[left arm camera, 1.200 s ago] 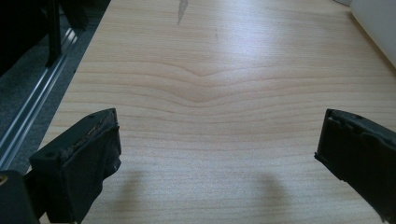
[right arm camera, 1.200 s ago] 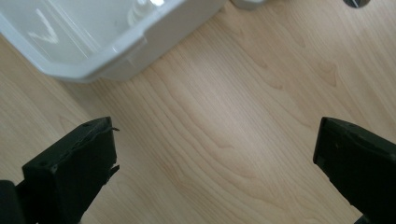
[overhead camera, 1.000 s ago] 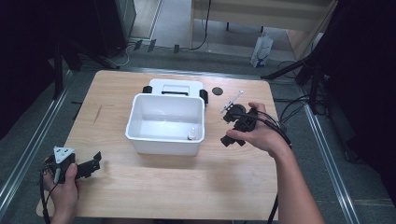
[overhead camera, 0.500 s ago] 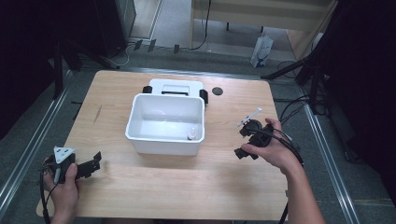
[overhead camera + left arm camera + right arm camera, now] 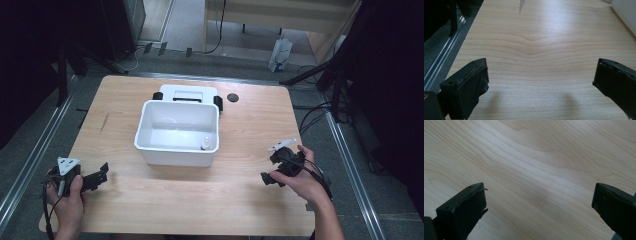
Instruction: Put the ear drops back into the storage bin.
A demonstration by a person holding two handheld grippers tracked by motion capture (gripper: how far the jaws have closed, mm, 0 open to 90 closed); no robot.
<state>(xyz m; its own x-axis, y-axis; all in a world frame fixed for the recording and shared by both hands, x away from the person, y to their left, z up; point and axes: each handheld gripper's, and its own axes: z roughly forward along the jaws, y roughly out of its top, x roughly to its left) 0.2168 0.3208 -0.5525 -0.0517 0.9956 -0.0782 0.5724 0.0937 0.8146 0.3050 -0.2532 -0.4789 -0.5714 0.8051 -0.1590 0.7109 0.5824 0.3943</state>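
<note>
Your left gripper [image 5: 97, 176] rests near the table's [image 5: 250, 210] near-left corner, jaws wide and empty, just as a second ago. Your right gripper [image 5: 272, 175], also wide and empty, has pulled back from beside the tub toward the near-right edge, so that hand seems to be retreating with nothing carried. Farther in, the white tub [image 5: 177, 131] sits mid-table with a small white bottle [image 5: 204, 144] standing inside at its near-right corner. Beyond it lies a white lid [image 5: 187, 92] and, by the far edge, a small dark disc [image 5: 232, 97].
</note>
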